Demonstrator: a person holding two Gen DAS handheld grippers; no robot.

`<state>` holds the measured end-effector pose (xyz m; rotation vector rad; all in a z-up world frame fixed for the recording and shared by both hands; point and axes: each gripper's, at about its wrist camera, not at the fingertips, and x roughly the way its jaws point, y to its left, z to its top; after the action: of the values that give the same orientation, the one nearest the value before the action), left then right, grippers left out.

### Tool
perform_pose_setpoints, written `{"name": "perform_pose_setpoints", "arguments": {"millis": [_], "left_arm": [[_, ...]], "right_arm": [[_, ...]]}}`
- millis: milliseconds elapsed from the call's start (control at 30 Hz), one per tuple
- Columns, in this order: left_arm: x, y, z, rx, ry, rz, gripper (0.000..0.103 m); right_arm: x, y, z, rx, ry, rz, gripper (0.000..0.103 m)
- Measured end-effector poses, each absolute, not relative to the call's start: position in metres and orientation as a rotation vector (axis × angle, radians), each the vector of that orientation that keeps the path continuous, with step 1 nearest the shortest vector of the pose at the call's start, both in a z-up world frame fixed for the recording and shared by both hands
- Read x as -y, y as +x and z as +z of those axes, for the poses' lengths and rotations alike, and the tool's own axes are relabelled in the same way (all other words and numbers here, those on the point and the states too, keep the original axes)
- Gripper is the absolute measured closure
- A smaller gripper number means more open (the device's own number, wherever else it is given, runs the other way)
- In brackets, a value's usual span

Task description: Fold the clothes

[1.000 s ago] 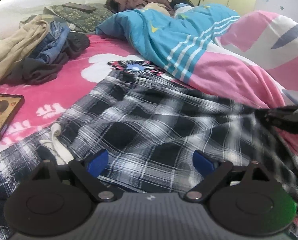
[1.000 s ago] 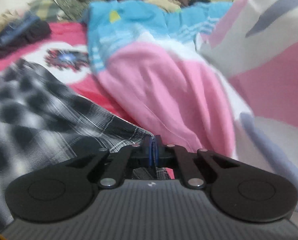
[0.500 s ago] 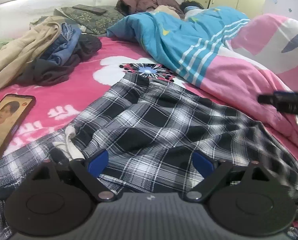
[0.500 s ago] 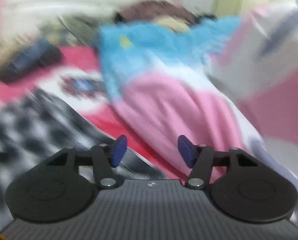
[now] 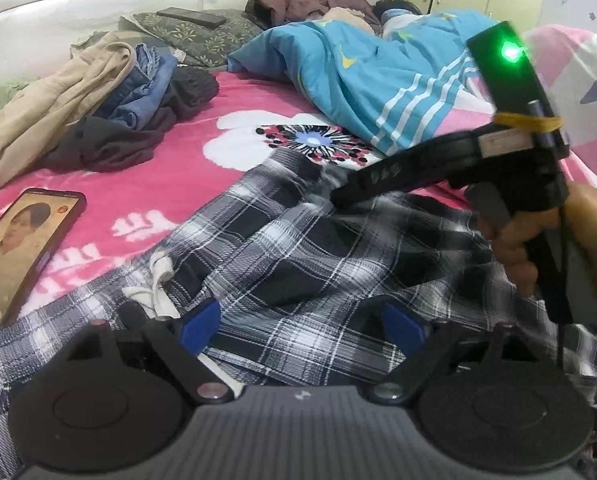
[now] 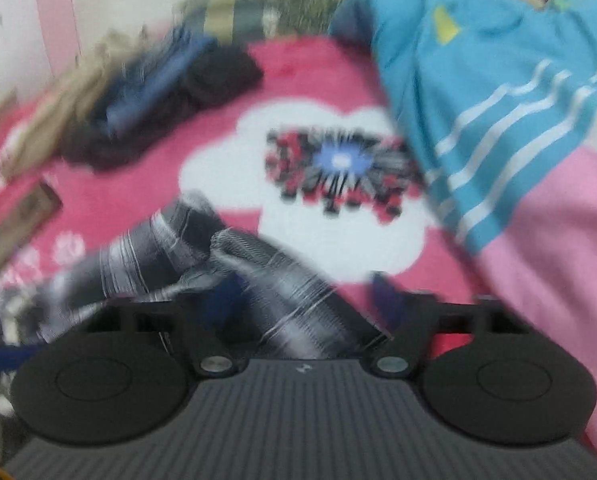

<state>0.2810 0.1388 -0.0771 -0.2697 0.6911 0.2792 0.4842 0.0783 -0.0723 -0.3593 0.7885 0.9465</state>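
A black-and-white plaid garment (image 5: 318,248) with a white drawstring (image 5: 160,280) lies rumpled on the pink bed sheet (image 5: 158,168). My left gripper (image 5: 302,328) hovers low over its near part, its jaws wide apart and just starting to close, with nothing pinched. My right gripper (image 5: 338,198), held in a hand (image 5: 538,240), reaches in from the right to the garment's far edge. In the blurred right wrist view its jaws (image 6: 310,296) are closing around a raised fold of the plaid garment (image 6: 282,300). The blue pads do not visibly press on it.
A lit phone (image 5: 22,244) lies on the sheet at the left. A pile of tan, denim and dark clothes (image 5: 110,100) sits behind it. A blue and pink quilt (image 5: 378,80) covers a lying person at the right. A pillow (image 5: 202,36) carries another phone.
My right gripper let go of the plaid edge near the quilt, opened, and swung left to the garment's far edge, where its jaws are narrowing. The left gripper has stayed put.
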Motion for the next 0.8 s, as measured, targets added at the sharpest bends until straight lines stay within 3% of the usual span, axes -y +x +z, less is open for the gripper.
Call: {"name": "perform_pose_setpoints", "arguments": {"millis": [33,67,300,433,500,667,800], "left_arm": [[-0.139,0.281,-0.077,-0.691,-0.267,0.279,0.014],[-0.139,0.281,-0.077,-0.692,-0.264,0.279,0.015],[-0.139,0.281,-0.078,-0.693,-0.246,0.277,0.015],[-0.137,0.281,-0.078,-0.691,-0.235,0.280,0.015],[-0.136,0.280,-0.077,-0.687,-0.230,0.281,0.015],[-0.133,0.272,-0.068,-0.616,-0.221,0.300,0.014],[-0.112,0.265,-0.058,-0.543,-0.132,0.283,0.013]], "right_arm": [[-0.081,0.479,-0.071,-0.771,-0.373,0.953,0.091],[-0.083,0.473,-0.069,-0.740,-0.386,0.954,0.095],[-0.108,0.474,-0.071,-0.638,-0.405,0.933,0.096],[-0.108,0.486,-0.086,-0.636,-0.385,0.891,0.077],[-0.096,0.489,-0.072,-0.639,-0.346,0.868,0.054],[-0.001,0.473,0.007,-0.526,-0.222,0.759,0.044],[0.100,0.436,0.052,-0.479,-0.172,0.618,0.046]]}}
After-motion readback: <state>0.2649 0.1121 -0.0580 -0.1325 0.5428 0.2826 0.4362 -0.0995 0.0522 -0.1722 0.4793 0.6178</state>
